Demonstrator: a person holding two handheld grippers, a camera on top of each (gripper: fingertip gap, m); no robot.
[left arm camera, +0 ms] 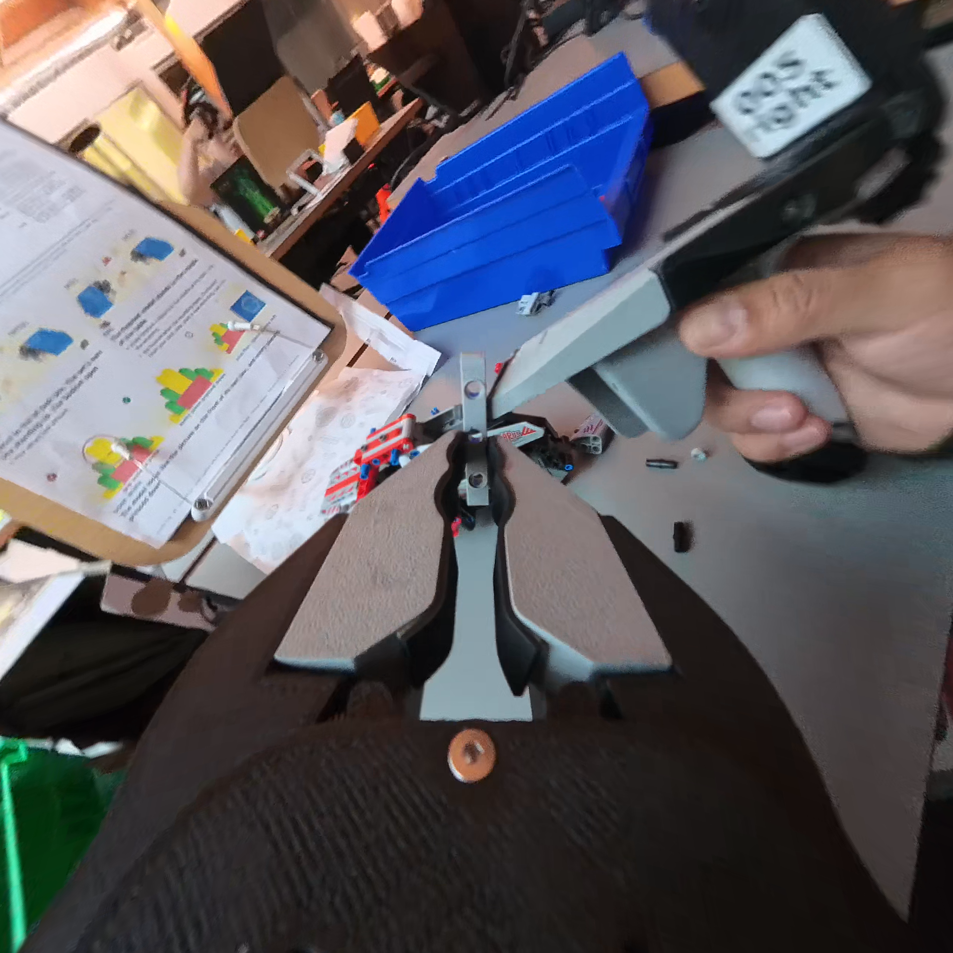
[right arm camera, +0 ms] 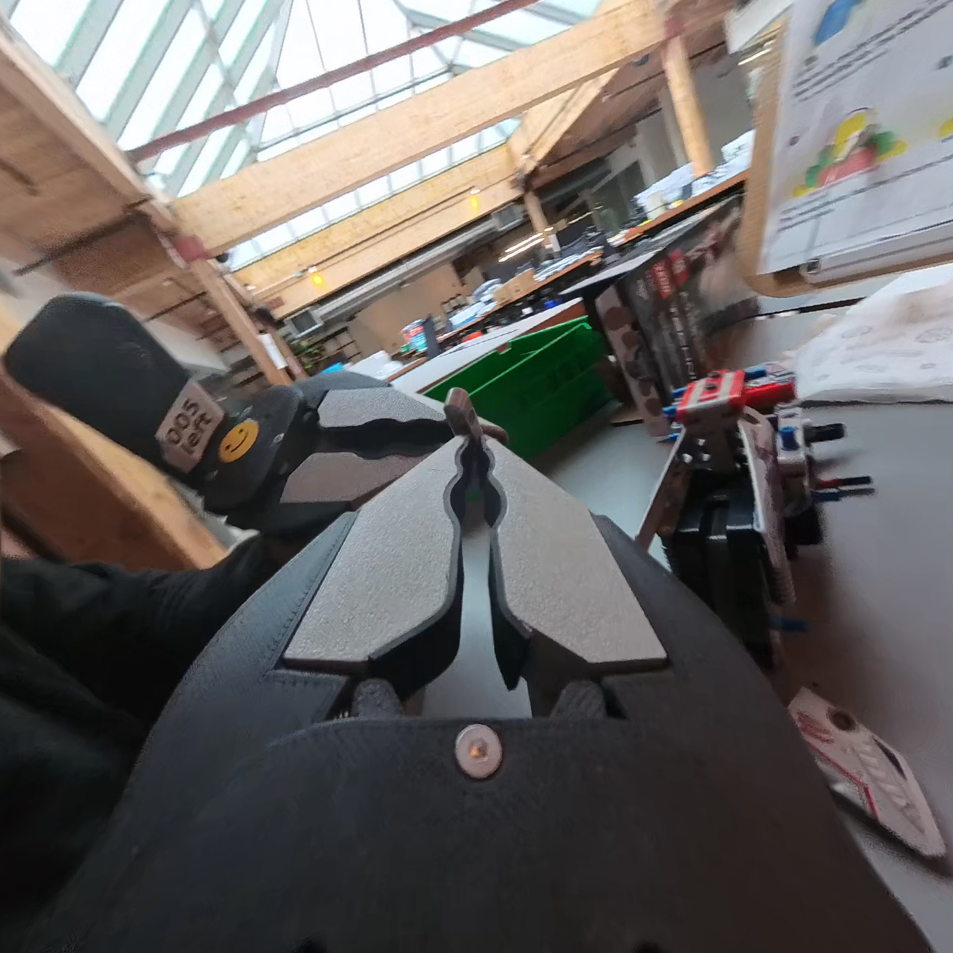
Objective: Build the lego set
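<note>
My left gripper (left arm camera: 474, 439) is shut on a grey Lego beam with holes (left arm camera: 473, 392), which sticks out forward past the fingertips. My right gripper (right arm camera: 474, 447), held by a hand (left arm camera: 825, 350), comes in from the right in the left wrist view (left arm camera: 515, 392), and its closed tips pinch the same beam (right arm camera: 460, 410). The left gripper (right arm camera: 381, 438) shows at the left of the right wrist view. The partly built red, white and black model (left arm camera: 384, 454) stands on the table behind the beam and shows in the right wrist view too (right arm camera: 722, 454).
Blue bins (left arm camera: 515, 216) stand at the back and a green bin (right arm camera: 536, 381) beyond the grippers. An instruction board (left arm camera: 154, 335) leans at the left over a plastic bag (left arm camera: 319, 454). A black pin (left arm camera: 661, 463), a small black piece (left arm camera: 682, 536) and a white stickered panel (right arm camera: 866, 773) lie loose. Less than 4 cm separates the two grippers' tips. Left tips and right tips are each some 12 cm from the small black piece (left arm camera: 682, 536).
</note>
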